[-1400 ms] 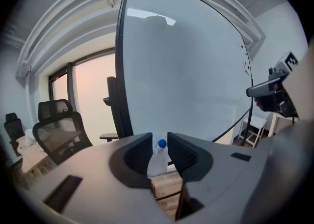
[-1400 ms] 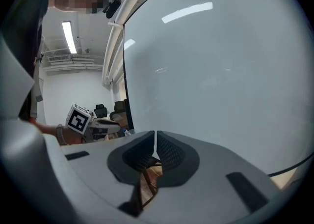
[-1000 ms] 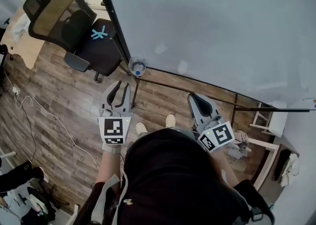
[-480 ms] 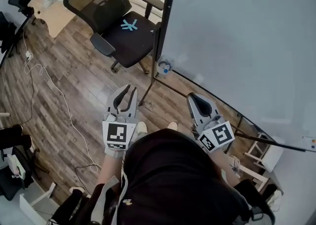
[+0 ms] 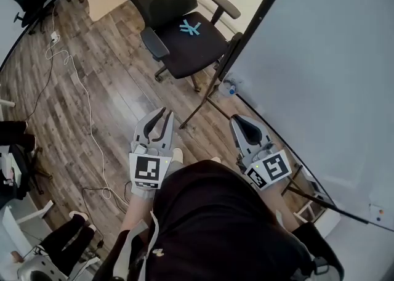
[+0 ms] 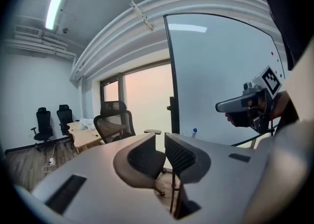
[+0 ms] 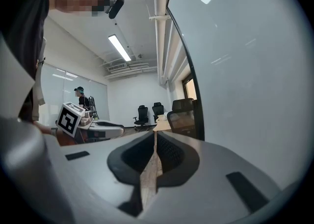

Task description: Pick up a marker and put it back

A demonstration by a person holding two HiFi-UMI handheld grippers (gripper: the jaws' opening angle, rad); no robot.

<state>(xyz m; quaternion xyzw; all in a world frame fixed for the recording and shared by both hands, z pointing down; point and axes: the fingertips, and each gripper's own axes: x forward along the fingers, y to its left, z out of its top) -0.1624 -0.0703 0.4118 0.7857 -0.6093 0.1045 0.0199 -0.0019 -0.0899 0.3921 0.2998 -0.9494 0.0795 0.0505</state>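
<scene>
Jaws of left gripper (image 5: 166,113) parted by a narrow gap, empty; those of right gripper (image 5: 238,123) pressed together, empty too. Both held near foot of whiteboard (image 5: 320,76), now swung further to the right than a second ago, with office chair (image 5: 184,33) beside its frame. No marker made out; small blue-topped thing (image 5: 229,88) at whiteboard's lower corner, too small to name. Probably still turning to approach, pick-up not begun.

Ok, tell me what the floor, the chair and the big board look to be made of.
Floor: wood-look planks with a low sheen; grain and seams show, though it could be laminate.
Chair: black mesh back you can see through, dark fabric-like seat, arms probably plastic.
Board: smooth, glossy white panel in a dark frame; ceiling lights reflect in it.
</scene>
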